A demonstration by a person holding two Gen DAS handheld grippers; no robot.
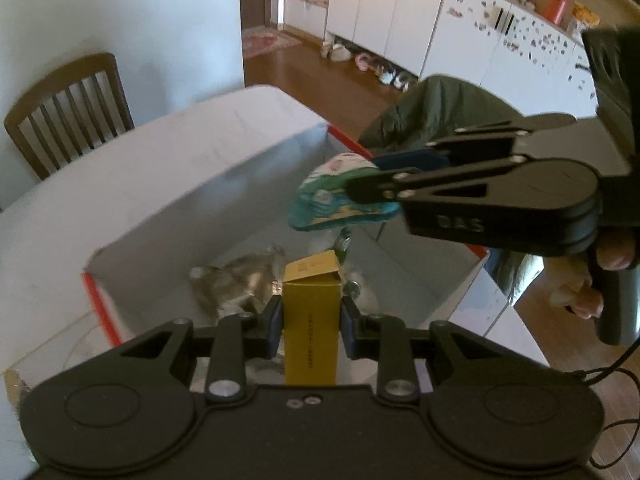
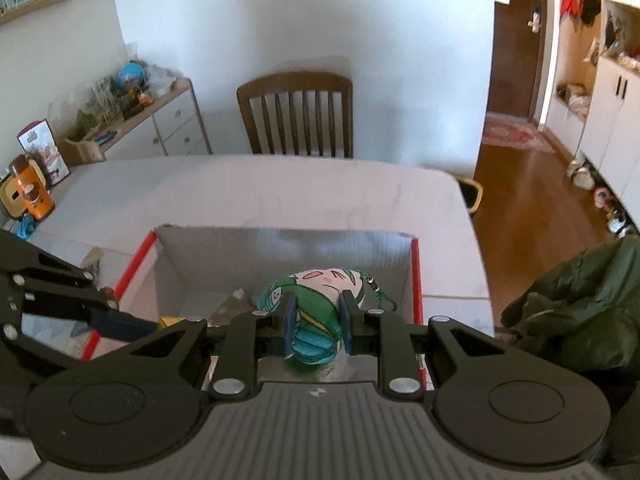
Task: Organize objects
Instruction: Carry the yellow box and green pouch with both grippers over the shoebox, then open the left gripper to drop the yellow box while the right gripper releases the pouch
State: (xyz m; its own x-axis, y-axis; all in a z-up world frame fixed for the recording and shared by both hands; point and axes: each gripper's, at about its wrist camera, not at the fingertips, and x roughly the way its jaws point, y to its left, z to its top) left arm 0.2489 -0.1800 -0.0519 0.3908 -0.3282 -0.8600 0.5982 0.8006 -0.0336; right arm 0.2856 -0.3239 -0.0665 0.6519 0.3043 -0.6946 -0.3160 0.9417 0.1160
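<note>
Mustard-yellow cardboard, stiff and light, fills the left claw (image 1: 310,322): its two pads are clamped on the flat sides of a tall yellow carton (image 1: 311,320), held upright above the open white cardboard box with red edge strips (image 1: 102,312) that sits on the pale worktop (image 1: 120,168). Fine dark print runs down the carton's face, too small to read. Its open top flap looks likely to crush, so the side walls seem the sound place to grip. Crumpled silvery wrapping (image 1: 240,284) lies on the box floor. Further right, the right claw (image 2: 316,322) is closed on a soft green-and-teal plush cushion with a pink cartoon face (image 2: 320,308), squeezing its middle above the box; a beaded green cord (image 2: 378,292) dangles from it. Embossed letters on that claw's housing read roughly "DAS".
</note>
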